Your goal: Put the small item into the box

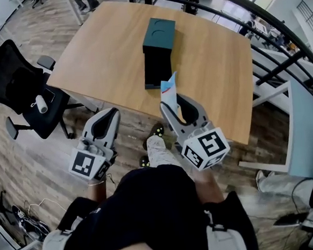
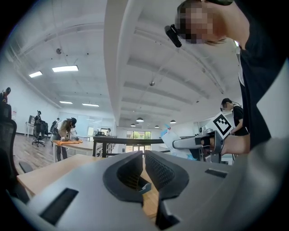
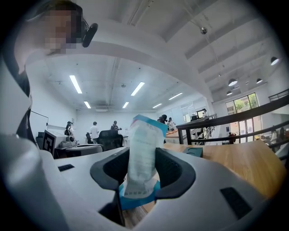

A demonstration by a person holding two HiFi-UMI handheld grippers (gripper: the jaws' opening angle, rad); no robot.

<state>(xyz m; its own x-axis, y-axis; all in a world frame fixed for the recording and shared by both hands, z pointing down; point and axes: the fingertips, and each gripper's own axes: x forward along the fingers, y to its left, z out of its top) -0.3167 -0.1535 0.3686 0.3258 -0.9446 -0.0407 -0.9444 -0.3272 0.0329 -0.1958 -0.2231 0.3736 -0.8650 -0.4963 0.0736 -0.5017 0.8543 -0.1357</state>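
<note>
A small white-and-blue packet (image 1: pixel 169 91) stands upright between the jaws of my right gripper (image 1: pixel 174 102), which is shut on it near the table's front edge. In the right gripper view the packet (image 3: pixel 143 158) fills the gap between the jaws. On the wooden table (image 1: pixel 211 63) lies a dark open box (image 1: pixel 158 69) with its teal lid (image 1: pixel 159 34) resting at the far end. My left gripper (image 1: pixel 110 112) hangs below the table's front edge, jaws together and holding nothing (image 2: pixel 143 154).
A black office chair (image 1: pixel 19 89) stands to the left of the table. A dark railing (image 1: pixel 279 36) curves along the right, beside a pale blue desk (image 1: pixel 311 131). People stand at far desks in both gripper views.
</note>
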